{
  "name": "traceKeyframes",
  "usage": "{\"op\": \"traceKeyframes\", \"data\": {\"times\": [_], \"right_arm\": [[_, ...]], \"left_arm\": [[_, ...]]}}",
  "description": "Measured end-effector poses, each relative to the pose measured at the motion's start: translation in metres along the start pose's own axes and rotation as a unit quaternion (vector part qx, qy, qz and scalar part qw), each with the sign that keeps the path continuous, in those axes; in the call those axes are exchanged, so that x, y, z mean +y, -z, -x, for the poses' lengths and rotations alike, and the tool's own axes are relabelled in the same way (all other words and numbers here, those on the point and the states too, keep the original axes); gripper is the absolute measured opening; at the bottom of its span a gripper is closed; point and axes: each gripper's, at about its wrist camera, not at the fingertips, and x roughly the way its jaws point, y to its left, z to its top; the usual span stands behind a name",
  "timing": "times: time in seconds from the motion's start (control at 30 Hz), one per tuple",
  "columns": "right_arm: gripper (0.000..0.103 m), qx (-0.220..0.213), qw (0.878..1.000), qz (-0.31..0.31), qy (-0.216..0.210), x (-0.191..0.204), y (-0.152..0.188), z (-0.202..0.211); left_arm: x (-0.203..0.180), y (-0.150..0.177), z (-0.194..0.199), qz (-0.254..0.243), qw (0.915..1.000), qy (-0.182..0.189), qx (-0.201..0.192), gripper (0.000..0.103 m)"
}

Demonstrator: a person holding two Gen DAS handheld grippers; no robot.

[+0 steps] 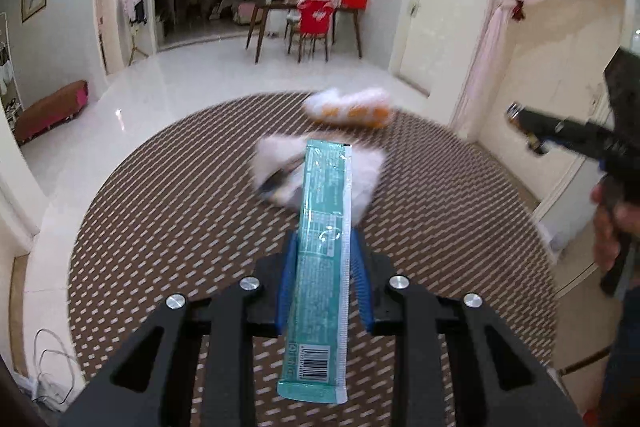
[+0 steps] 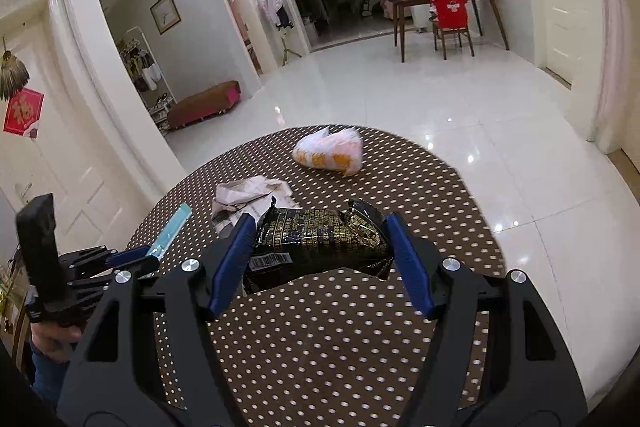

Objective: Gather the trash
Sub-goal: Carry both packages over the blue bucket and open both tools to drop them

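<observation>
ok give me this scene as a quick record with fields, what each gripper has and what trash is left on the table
left gripper: shut on teal wrapper
right gripper: shut on black and gold packet
table: round, brown cloth with white dots
left on table: crumpled white paper; white and orange bag
bin: none in view

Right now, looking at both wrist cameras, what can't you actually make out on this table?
- Crumpled paper: left wrist view, motion-blurred, partly behind the teal wrapper.
- White and orange bag: left wrist view, blurred; contents unreadable in either view.
- Black packet: right wrist view, print too small to read.
- Table: near edge cut off.
</observation>
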Motion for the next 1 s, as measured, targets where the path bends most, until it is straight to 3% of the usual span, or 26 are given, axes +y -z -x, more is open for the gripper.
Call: {"op": "traceKeyframes", "data": {"times": [0.27,0.57,0.73,1.0], "right_arm": [[0.067,-0.027,0.999,-0.023,0.033,-0.041,0.003,0.039],[0.067,-0.053,0.989,-0.098,0.097,-0.132,0.021,0.087],[0.067,-0.031,0.980,-0.153,0.123,-0.188,0.049,0.080],[0.069,0.032,0.964,-0.235,0.121,-0.259,0.102,0.034]], "left_arm": [[-0.077,-0.035,-0.026,-0.002,0.9974,0.067,-0.024,0.026],[-0.170,-0.055,-0.065,-0.019,0.9917,0.126,-0.018,0.026],[-0.206,-0.058,-0.090,-0.031,0.9893,0.143,-0.001,0.026],[-0.255,-0.056,-0.133,-0.052,0.9867,0.150,0.033,0.026]]}}
